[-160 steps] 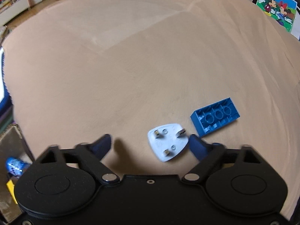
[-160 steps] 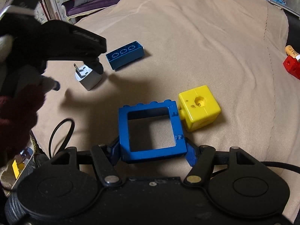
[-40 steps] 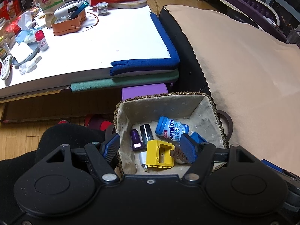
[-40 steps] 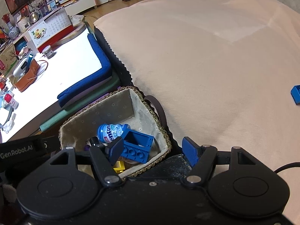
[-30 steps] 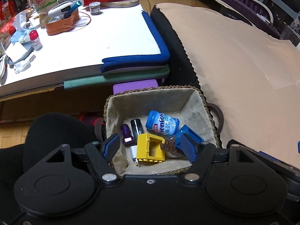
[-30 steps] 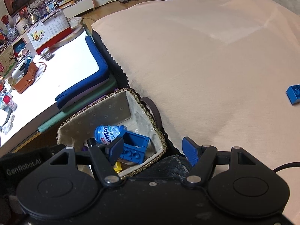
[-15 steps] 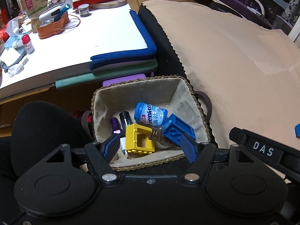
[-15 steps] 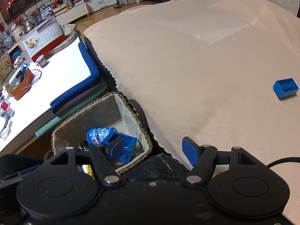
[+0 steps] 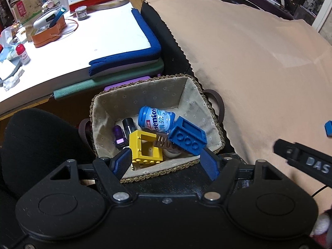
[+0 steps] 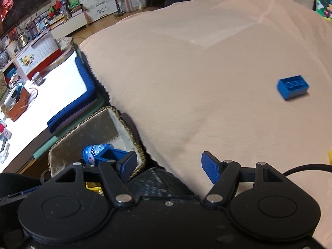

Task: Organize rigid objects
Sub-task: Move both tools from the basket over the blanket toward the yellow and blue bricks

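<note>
- Left gripper [image 9: 165,162] agape, empty, above near rim of basket [image 9: 209,101]; right gripper [image 10: 169,167] likewise parted, nothing between pads.
- In basket: yellow frame [image 9: 145,148], blue frame [image 9: 187,138] tilted on the pile, mint bottle [image 9: 156,118]; could shift if basket is knocked.
- Farther out, blue brick [image 10: 292,86] alone on beige blanket [image 10: 197,72]; soft cloth could bunch under pads and spoil a grasp; could clip basket handle crossing over.

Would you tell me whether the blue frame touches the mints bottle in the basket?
Touching: in the left wrist view the blue frame leans with its upper corner against the mints bottle, no gap visible.
</note>
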Motion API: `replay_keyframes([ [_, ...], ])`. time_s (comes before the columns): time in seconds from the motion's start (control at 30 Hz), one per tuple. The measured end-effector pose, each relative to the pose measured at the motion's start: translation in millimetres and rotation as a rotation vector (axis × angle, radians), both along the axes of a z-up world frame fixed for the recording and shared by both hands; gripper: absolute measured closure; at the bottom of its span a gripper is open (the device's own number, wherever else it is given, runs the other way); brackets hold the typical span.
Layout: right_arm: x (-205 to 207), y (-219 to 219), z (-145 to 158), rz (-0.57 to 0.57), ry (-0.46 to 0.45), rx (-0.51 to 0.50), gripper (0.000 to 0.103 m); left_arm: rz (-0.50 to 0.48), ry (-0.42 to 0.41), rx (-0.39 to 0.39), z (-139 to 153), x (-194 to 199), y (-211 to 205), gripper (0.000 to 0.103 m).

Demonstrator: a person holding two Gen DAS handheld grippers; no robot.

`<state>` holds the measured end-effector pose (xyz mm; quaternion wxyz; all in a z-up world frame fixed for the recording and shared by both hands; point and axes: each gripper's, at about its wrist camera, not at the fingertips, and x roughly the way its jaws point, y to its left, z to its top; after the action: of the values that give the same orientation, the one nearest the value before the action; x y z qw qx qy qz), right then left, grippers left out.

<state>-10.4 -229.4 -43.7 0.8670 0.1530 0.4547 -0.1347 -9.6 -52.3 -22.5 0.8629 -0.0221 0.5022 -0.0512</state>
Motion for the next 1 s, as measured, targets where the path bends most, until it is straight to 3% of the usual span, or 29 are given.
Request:
replay_keyframes([
  [0.23, -30, -29, 1, -0.076, -0.016, -0.029, 0.033, -0.048, 0.007, 0.016, -4, -4, -15, 0.035],
  [0.73, -112, -135, -7, -0.423, -0.015, -0.176, 0.03, -0.146, 0.004, 0.046, -11, -16, -45, 0.035],
  [1.0, -136, -172, -18, -0.508, -0.008, -0.186, 0.026, -0.169, -0.001, 0.047, -10, -17, -52, 0.035],
])
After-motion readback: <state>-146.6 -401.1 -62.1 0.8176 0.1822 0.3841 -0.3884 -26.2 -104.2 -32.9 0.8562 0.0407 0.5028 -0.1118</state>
